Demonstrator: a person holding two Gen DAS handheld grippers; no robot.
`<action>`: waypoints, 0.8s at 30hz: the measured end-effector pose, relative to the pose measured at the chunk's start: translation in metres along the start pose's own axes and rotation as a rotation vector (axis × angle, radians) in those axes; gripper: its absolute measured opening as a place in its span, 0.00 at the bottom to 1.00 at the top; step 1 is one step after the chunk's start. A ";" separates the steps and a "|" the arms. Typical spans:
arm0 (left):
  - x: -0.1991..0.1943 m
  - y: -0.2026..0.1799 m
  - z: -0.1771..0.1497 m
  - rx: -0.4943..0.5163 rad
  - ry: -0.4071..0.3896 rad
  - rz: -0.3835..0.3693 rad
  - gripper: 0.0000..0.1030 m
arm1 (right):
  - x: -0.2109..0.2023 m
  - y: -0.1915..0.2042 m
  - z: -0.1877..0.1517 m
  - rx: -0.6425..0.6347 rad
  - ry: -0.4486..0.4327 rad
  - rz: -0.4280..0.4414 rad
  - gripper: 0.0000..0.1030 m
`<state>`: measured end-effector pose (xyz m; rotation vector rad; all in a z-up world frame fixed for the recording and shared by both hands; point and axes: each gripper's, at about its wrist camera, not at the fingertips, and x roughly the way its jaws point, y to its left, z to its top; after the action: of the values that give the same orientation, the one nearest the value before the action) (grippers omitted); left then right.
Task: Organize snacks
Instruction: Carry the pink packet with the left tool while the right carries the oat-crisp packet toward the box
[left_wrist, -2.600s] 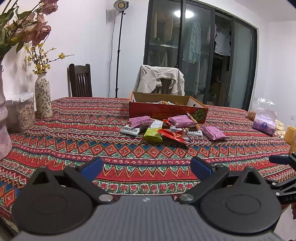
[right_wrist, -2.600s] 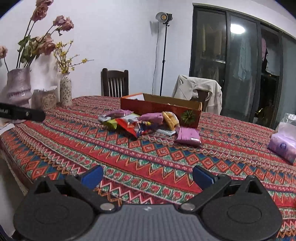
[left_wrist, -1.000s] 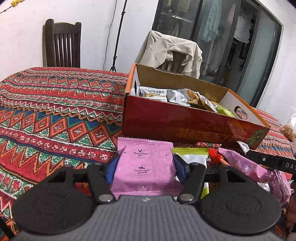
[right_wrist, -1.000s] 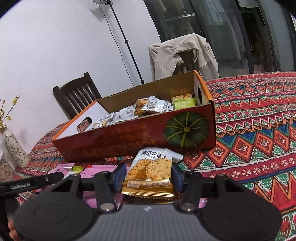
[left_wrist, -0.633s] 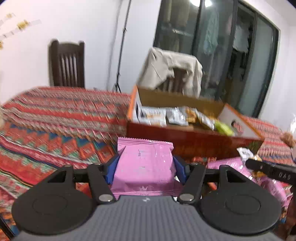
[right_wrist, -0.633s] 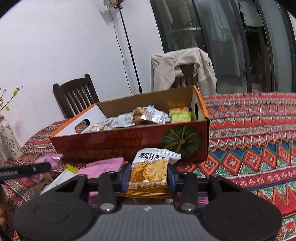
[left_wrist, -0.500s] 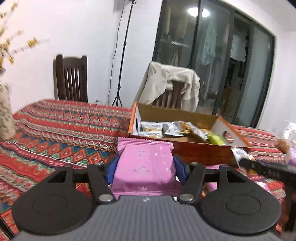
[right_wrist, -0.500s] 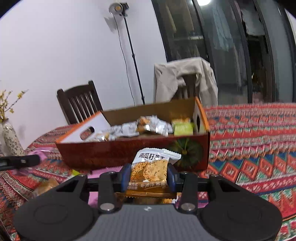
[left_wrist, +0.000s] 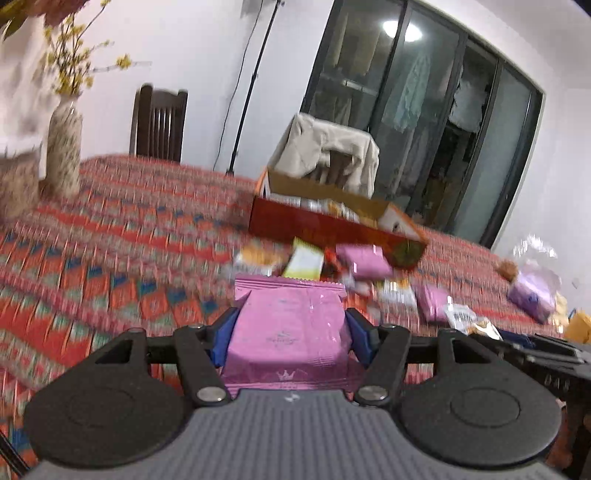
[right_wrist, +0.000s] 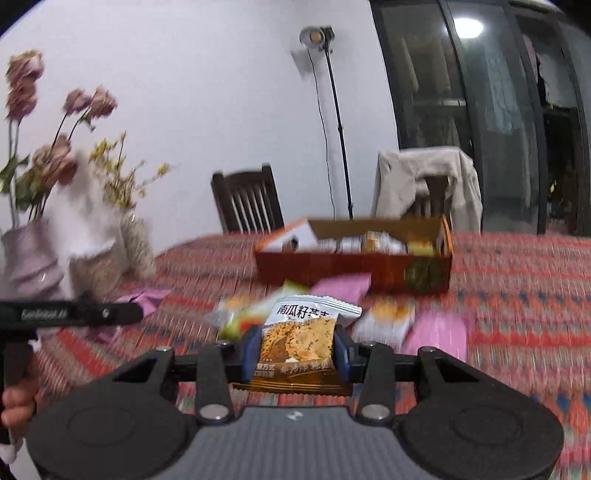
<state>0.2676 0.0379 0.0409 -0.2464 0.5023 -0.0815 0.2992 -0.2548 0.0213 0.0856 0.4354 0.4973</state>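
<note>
My left gripper (left_wrist: 290, 334) is shut on a pink snack packet (left_wrist: 288, 328) and holds it above the patterned tablecloth (left_wrist: 110, 258). My right gripper (right_wrist: 295, 350) is shut on a cracker packet (right_wrist: 299, 339) with white and orange print. The red cardboard box (left_wrist: 332, 230) with several snacks inside stands farther back; it also shows in the right wrist view (right_wrist: 354, 266). Loose snack packets (left_wrist: 306, 260) lie in front of the box. The left gripper shows at the left of the right wrist view (right_wrist: 74, 314), with pink packet showing past it.
Two vases with flowers (right_wrist: 33, 258) and a jar stand at the table's left end. A wooden chair (right_wrist: 247, 201) and a chair draped with a jacket (right_wrist: 428, 181) stand behind the table. A bagged purple pack (left_wrist: 532, 291) lies at the right.
Both grippers have pulled back and away from the box, each still holding its packet. The box and the loose pile now look smaller and farther off. The views are blurred by motion.
</note>
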 end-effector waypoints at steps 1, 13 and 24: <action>-0.004 0.000 -0.006 0.002 0.013 0.005 0.61 | -0.006 0.002 -0.008 -0.002 0.020 -0.002 0.39; -0.020 -0.001 -0.018 -0.005 0.010 0.013 0.61 | -0.033 0.009 -0.051 0.044 0.081 -0.040 0.39; 0.050 0.001 0.082 0.046 -0.089 -0.059 0.61 | 0.006 -0.009 0.025 -0.012 -0.019 0.036 0.39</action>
<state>0.3516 0.0501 0.0870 -0.2191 0.4040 -0.1383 0.3188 -0.2587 0.0400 0.0867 0.4131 0.5342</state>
